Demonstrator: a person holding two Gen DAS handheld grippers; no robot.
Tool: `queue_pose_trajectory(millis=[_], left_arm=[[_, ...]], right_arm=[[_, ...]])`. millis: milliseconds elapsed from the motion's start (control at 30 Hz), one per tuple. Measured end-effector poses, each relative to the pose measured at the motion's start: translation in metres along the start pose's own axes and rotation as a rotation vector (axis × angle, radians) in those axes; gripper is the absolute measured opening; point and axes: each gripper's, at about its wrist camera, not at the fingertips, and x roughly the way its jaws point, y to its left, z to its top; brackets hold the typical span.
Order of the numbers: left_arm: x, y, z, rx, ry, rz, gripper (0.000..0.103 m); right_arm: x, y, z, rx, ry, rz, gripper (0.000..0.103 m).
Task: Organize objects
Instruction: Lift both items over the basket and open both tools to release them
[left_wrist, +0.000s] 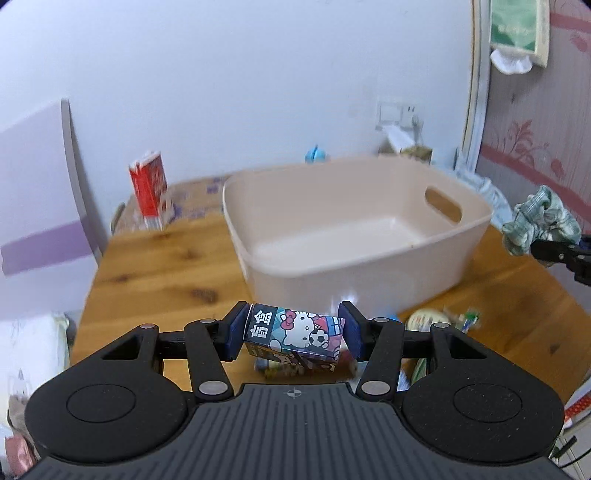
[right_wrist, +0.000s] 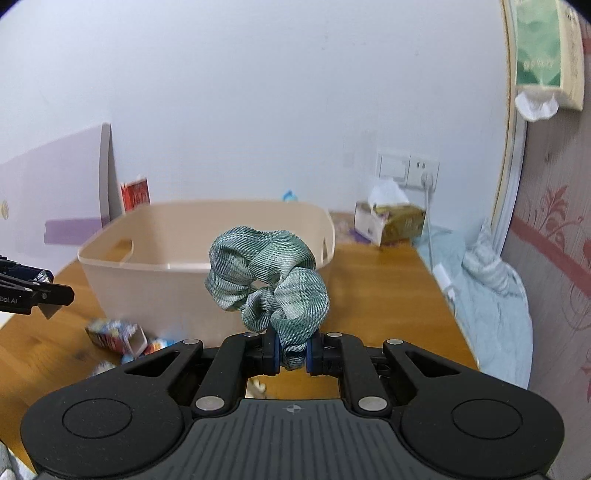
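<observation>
Green plaid scrunchie (right_wrist: 267, 275) pinched, right tongs (right_wrist: 291, 356)

Tub (left_wrist: 351, 236) on table (left_wrist: 155, 266), packets (right_wrist: 114, 334) before it.

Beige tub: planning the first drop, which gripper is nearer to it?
Hard to call. Left gripper holds a small box before the tub; right gripper holds a scrunchie beside it.

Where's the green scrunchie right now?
The green scrunchie is pinched in the right hand-held gripper, held above the wooden table just short of the beige bin.
</observation>
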Motion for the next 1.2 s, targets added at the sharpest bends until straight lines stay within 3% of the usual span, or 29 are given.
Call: queue_pose_trajectory(millis=[300,500,700,933,1100,1200], left_arm=[[-0.003,-0.006,0.048,-0.004,-0.091,-0.003,0.054],[0.025,-0.007,0.078,0.004,-0.069,-0.004,0.054],[0.081,-0.011,0.097,0.017,0.024,0.022,0.054],[0.146,-0.016,0.096,-0.006,0.192,0.008,0.054],[0.173,-0.018,0.087,0.013,0.303,0.003,0.054],[0.176,-0.020,0.087,0.021,0.318,0.003,0.054]], right_arm=[[-0.001,0.002,0.034,-0.011,-0.091,-0.005,0.012],[0.020,0.002,0.058,-0.004,-0.122,-0.005,0.012],[0.060,0.007,0.076,-0.034,-0.084,0.002,0.012],[0.108,0.015,0.078,-0.071,0.039,0.028,0.012],[0.135,0.020,0.075,-0.103,0.145,0.049,0.012],[0.148,0.021,0.071,-0.108,0.204,0.060,0.012]])
